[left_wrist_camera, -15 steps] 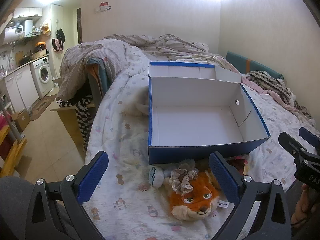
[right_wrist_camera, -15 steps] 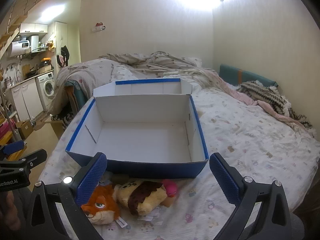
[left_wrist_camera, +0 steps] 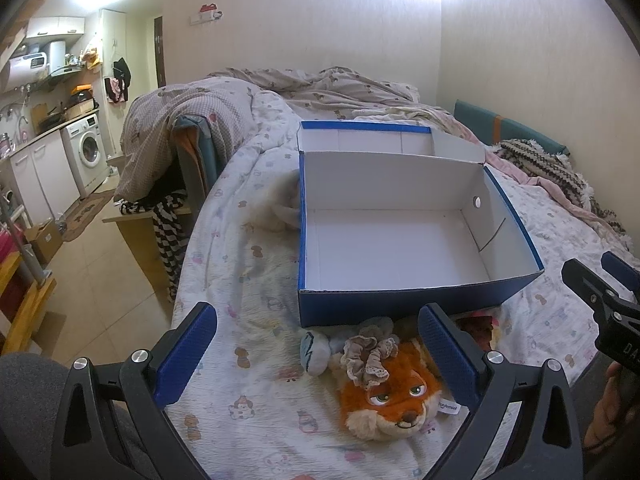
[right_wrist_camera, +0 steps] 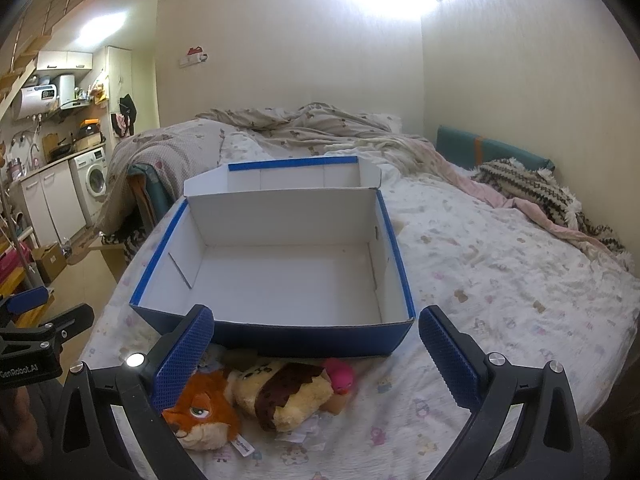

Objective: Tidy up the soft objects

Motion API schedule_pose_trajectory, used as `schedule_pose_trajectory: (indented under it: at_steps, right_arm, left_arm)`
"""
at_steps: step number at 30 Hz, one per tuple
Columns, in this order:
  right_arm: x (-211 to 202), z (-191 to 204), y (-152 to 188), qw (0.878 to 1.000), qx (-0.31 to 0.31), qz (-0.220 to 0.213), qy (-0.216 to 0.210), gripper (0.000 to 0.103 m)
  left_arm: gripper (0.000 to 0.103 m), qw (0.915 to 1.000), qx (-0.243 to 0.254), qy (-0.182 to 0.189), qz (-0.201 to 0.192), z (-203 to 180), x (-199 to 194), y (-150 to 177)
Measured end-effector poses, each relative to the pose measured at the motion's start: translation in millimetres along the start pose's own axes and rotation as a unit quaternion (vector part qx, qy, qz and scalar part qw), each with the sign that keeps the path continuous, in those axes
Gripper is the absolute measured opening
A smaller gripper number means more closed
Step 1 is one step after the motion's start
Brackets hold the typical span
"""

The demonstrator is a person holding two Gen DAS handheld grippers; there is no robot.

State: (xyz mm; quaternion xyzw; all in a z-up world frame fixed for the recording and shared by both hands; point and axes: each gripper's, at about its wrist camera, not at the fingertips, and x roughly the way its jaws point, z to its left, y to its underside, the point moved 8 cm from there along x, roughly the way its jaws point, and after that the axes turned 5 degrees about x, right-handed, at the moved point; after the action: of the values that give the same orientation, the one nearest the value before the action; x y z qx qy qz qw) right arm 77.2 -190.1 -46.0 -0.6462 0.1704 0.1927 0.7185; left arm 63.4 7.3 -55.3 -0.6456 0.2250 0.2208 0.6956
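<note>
An empty blue box with a white inside [left_wrist_camera: 400,248] [right_wrist_camera: 280,272] stands on the bed, its lid flipped up behind it. In front of it lies an orange fox plush [left_wrist_camera: 392,396] [right_wrist_camera: 202,416] with a frilly beige scrunchie [left_wrist_camera: 370,356] on its head and a pale blue plush [left_wrist_camera: 314,354] at its left. A cream and brown plush [right_wrist_camera: 288,390] and a small pink toy [right_wrist_camera: 340,376] lie beside the fox. My left gripper [left_wrist_camera: 318,354] hovers open above the fox. My right gripper [right_wrist_camera: 316,354] is open over the cream plush. Neither touches anything.
The bed [right_wrist_camera: 500,264] carries a rumpled quilt [left_wrist_camera: 328,84] at the back and a knitted striped throw [right_wrist_camera: 528,188] on the right. The bed's left edge drops to a tiled floor [left_wrist_camera: 100,256] with a draped chair [left_wrist_camera: 176,140] and a washing machine [left_wrist_camera: 86,148].
</note>
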Motion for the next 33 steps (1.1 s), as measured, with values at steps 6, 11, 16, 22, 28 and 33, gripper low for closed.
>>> schedule_pose_trajectory:
  at_steps: [6,11,16,22,28,33]
  right_arm:
    - [0.7,-0.2,-0.3,1.0,-0.001,-0.001,0.0,0.103]
    - [2.4,-0.7,-0.4,1.0,-0.002,0.0,0.001,0.103]
    - [1.4,0.6,-0.7,1.0,-0.003,-0.001,0.002,0.103]
    - [1.1,0.5,-1.5,1.0,-0.003,-0.003,0.003,0.103]
    - [0.9,-0.1,-2.1,1.0,-0.003,-0.004,0.002,0.103]
    - [1.0,0.1,-2.1,1.0,-0.004,-0.004,0.002,0.103]
  left_arm:
    - [0.101,1.0,0.002,-0.003,0.0,-0.7,1.0,0.5]
    - [0.101,1.0,0.0,-0.003,0.002,-0.6,0.8,-0.3]
    - [0.101,1.0,0.0,-0.006,0.003,-0.1,1.1,-0.8]
    - [0.101,1.0,0.0,-0.006,0.003,-0.2,1.0,-1.6]
    - [0.101,1.0,-0.001,-0.003,0.005,-1.5,1.8,-2.9]
    - [0.101,1.0,-0.001,-0.004,0.004,-1.2,1.6,-2.5]
